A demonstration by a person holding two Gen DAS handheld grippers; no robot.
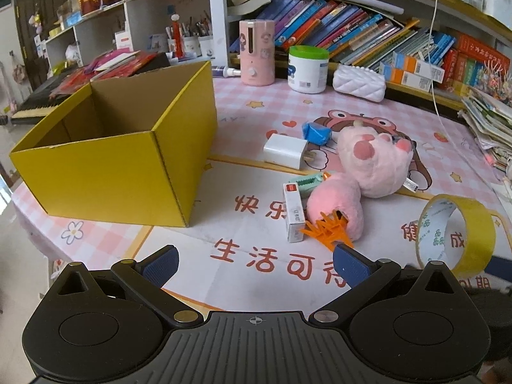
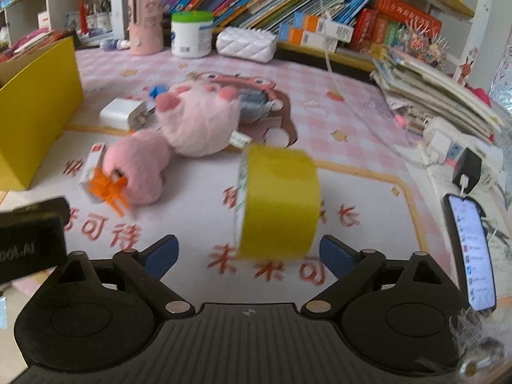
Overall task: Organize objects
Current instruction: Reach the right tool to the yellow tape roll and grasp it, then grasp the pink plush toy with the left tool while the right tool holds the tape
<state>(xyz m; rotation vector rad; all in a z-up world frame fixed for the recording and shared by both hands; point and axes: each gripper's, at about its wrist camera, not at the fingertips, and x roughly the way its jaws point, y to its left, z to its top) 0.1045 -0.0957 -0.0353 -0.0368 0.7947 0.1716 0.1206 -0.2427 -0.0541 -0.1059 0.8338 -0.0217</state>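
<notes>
Standing open-topped at the left of the pink patterned tablecloth (image 1: 320, 105), the yellow cardboard box (image 1: 121, 160) lay well apart from the upright yellow tape roll (image 2: 276, 204), which stood ahead of the spread, untouching right gripper (image 2: 248, 252); the left gripper (image 1: 254, 264) gaped empty near the orange plastic clip (image 1: 326, 227).

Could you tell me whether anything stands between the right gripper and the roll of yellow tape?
Nothing visible does. The yellow tape roll stands on edge on the table mat directly ahead of the open right gripper, apart from its pads; the pink plush toy lies further back to the left.
</notes>
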